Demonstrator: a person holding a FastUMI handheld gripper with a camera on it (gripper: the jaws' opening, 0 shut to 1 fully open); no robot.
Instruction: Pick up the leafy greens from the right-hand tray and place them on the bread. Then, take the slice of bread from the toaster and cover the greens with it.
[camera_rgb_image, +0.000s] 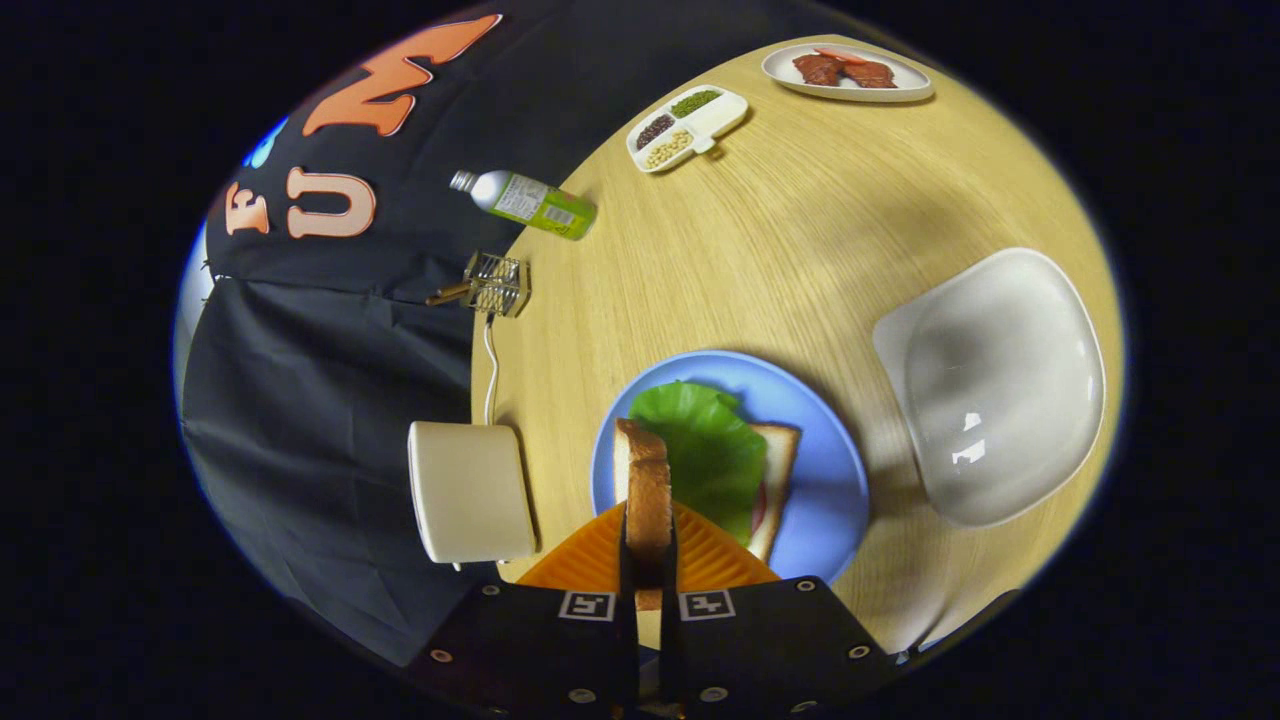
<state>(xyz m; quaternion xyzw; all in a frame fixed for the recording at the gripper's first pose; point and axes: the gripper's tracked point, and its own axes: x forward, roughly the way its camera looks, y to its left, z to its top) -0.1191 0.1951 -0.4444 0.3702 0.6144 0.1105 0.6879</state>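
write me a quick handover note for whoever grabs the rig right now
Claw: shut on the bread slice, held on edge above the blue plate.
Leafy greens already lie on the base bread on that plate.
Toaster sits beside the plate; the white tray has nothing in it.
Done: greens placed, slice taken.
Left: lay the slice flat over the greens, then open.

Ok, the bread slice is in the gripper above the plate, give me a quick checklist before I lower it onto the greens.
1. Grip: gripper fingers closed on the bread slice, held on edge: ok.
2. Greens lying on the lower bread: ok.
3. Lower bread on the blue plate: ok.
4. Slice tilted flat for covering: not ok, it stands upright.
5. Toaster off to the side of the path: ok.
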